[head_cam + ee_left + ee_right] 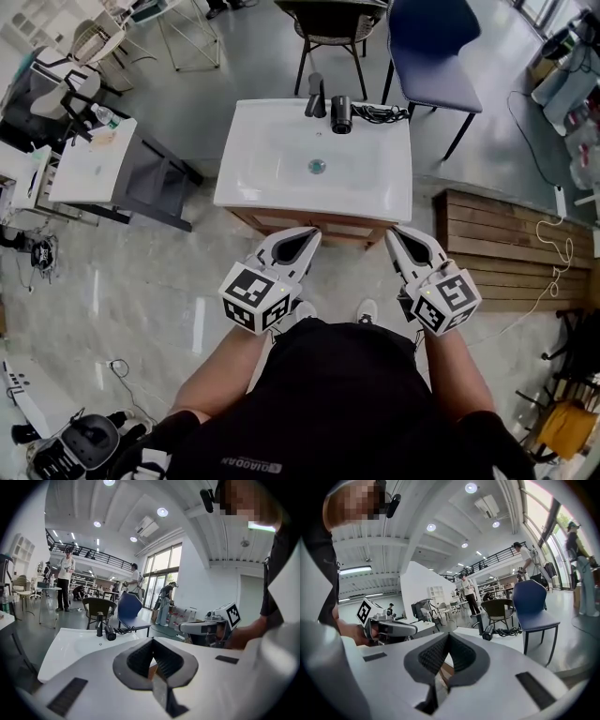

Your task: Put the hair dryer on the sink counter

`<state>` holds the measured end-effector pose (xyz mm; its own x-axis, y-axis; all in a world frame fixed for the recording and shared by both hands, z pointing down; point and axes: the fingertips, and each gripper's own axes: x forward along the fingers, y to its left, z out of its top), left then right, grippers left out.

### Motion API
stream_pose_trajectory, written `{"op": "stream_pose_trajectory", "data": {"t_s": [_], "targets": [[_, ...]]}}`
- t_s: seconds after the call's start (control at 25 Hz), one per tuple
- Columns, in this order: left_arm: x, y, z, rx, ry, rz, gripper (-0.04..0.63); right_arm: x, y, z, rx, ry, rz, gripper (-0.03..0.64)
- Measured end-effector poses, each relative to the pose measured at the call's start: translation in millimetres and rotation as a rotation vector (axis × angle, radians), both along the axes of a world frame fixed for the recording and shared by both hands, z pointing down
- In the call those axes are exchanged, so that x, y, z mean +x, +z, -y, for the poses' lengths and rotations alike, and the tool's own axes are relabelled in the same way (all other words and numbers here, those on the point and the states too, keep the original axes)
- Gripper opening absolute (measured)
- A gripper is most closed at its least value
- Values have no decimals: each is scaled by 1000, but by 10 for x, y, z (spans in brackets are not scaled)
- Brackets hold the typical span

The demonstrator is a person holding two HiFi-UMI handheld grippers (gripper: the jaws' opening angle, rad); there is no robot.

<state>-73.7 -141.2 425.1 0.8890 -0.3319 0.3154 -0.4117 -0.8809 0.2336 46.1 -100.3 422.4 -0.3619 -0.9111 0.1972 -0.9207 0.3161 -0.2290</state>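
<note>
A black hair dryer (341,114) lies on the back edge of the white sink counter (384,178), just right of the black faucet (316,95); its cord (381,114) is bunched to its right. The same hair dryer (110,633) shows in the left gripper view and, as the hair dryer (489,632), in the right gripper view. My left gripper (312,233) and right gripper (395,233) hover side by side at the counter's near edge, far from the dryer. Both are shut with nothing between the jaws.
A blue chair (431,47) and a dark wicker chair (333,28) stand behind the sink. A white table (89,159) is at the left, a low wooden platform (511,248) at the right. Several people stand far off in the hall.
</note>
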Motion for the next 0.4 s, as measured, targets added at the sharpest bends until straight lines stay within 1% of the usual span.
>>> {"op": "stream_pose_trajectory", "data": {"t_s": [0.4], "targets": [[-19,-12,56,3,-7,-5,0,-29,-17,67,1,-10,-14,5]]}}
